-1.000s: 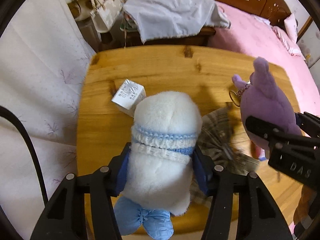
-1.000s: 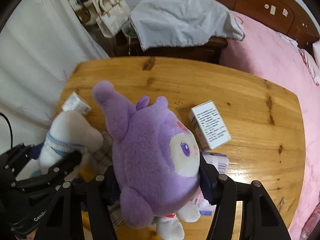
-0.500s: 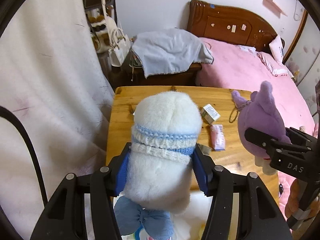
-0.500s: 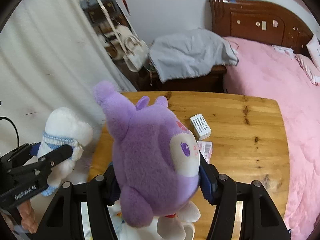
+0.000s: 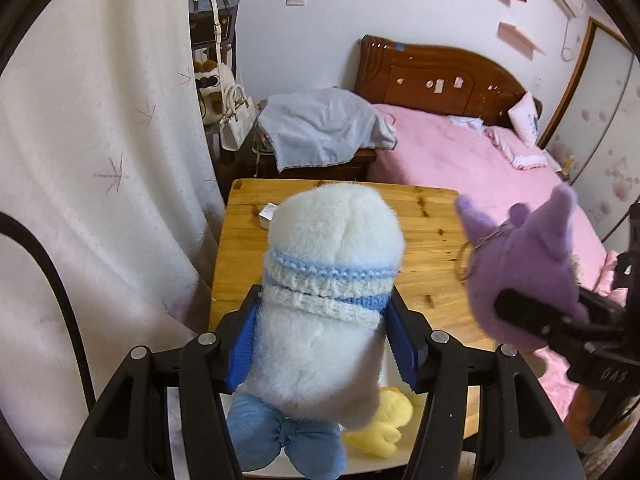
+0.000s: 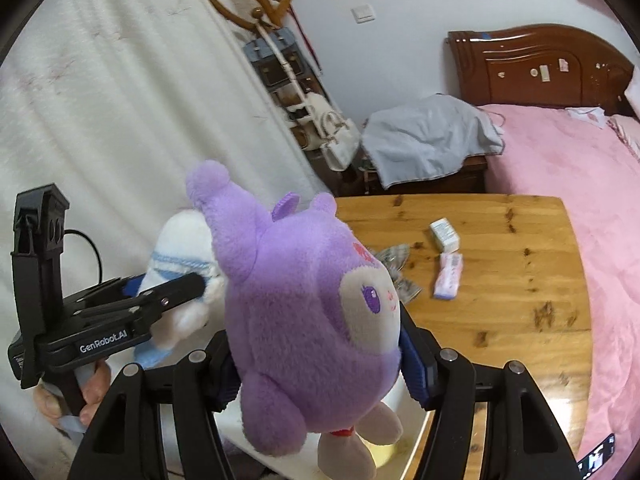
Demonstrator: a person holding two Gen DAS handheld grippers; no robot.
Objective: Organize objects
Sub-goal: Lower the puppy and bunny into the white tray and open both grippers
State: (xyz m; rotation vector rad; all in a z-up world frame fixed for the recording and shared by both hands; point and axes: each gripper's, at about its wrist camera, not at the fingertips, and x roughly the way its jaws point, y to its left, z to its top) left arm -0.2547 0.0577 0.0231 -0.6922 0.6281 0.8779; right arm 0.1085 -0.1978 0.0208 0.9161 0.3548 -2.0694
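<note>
- I am carrying two toys above the near end of the wooden desk point(image 6: 500, 280); neither is put away yet.
- A white box point(image 6: 444, 235), a pink packet point(image 6: 449, 276) and some plaid fabric point(image 6: 394, 258) are lying on the desk, waiting to be sorted.
- My left tool point(image 5: 322, 336) is pinching the white plush toy point(image 5: 328, 280) about its middle, partway spread.
- My right tool point(image 6: 316, 364) is pinching the purple plush toy point(image 6: 304, 300) likewise.

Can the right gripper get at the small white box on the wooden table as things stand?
Probably not yet: the right gripper is shut on the purple plush toy, though nothing lies over the small white box.
</note>
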